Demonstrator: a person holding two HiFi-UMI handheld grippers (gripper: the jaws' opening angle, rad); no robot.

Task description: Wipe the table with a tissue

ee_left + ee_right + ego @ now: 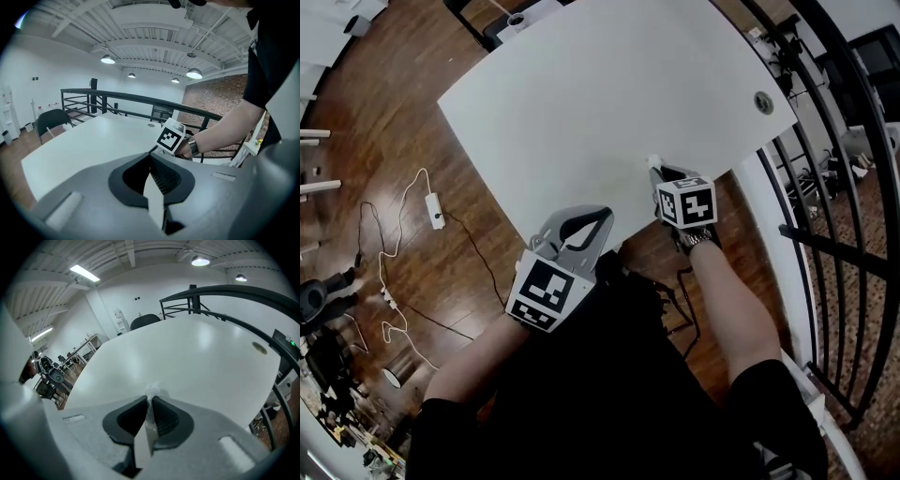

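Observation:
The white table (581, 103) fills the upper middle of the head view. My right gripper (657, 171) rests at the table's near edge, shut on a small white tissue (653, 161). In the right gripper view a crumpled tuft of the tissue (152, 391) pokes out beyond the closed jaws of that gripper (150, 400), over the table (187, 352). My left gripper (602, 217) hovers at the near edge to the left, a little behind the right one. Its jaws (151, 157) are shut with nothing between them. The right gripper's marker cube (169, 136) shows ahead of it.
A black railing (825, 206) runs close along the table's right side. A round cable grommet (763, 102) sits near the far right corner. White cables and a power strip (436, 211) lie on the wooden floor at left. A dark chair (49, 123) stands at the far end.

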